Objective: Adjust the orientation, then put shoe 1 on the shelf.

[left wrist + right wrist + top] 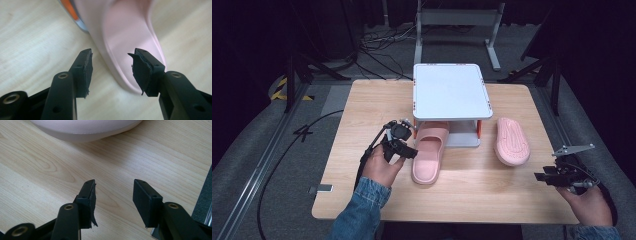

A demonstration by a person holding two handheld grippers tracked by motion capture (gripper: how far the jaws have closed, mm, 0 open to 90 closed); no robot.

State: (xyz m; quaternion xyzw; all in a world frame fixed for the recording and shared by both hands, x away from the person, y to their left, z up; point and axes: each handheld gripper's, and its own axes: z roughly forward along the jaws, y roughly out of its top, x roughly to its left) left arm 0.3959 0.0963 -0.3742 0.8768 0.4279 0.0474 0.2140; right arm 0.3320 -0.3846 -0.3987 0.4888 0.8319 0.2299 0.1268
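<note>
Left tool (404,150) hovering half-open beside the upright pink slipper (430,152), gripping nothing.

Slipper lying on the worktop (362,110), toe tucked under the white rack (451,90), long axis running toward the person, heel end just ahead of the left tool's parted jaws. Right tool (546,177) idling half-open and empty at the worktop's right edge, the overturned slipper (511,141) nearer to it; probably calling for the left.

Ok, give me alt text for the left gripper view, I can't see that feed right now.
The left hand-held gripper stands open just above a wooden table, with the rounded heel end of a pink slipper lying between and beyond its two black jaws, not pinched. At the top left, an orange and grey corner of the rack sits beside the slipper.
</note>
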